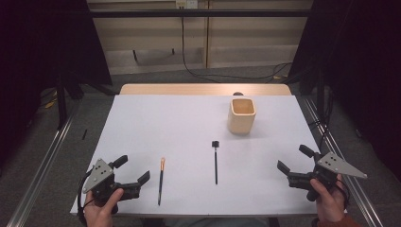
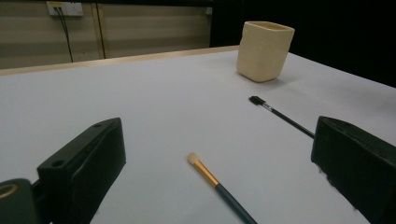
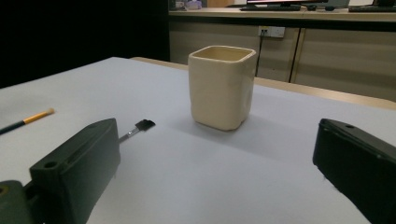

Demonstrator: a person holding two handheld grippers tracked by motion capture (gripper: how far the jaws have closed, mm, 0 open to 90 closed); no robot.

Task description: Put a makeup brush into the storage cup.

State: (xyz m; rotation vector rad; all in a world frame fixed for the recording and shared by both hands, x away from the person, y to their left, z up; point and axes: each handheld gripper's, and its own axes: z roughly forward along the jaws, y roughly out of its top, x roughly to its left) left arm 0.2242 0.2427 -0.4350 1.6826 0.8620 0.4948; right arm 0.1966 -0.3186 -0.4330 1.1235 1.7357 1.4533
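A cream square cup [image 1: 242,115] stands upright on the white table [image 1: 179,123], right of centre toward the back. Two brushes lie in front of it: a dark-handled one with a gold ferrule and pale tip [image 1: 161,180], and a thin black one with a black head [image 1: 215,163]. My left gripper [image 1: 132,170] rests at the front left corner, open, just left of the gold-ferrule brush [image 2: 210,177]. At the front right edge, my right gripper [image 1: 295,159] is open and faces the cup [image 3: 221,86]. The black brush [image 2: 280,116] and its head [image 3: 144,125] lie ahead of both, and nothing sits between either pair of jaws.
A wooden strip [image 1: 203,89] runs along the table's far edge. Metal rails [image 1: 42,165] run along the floor on both sides. Cabinets and trailing cables [image 1: 189,61] stand behind the table.
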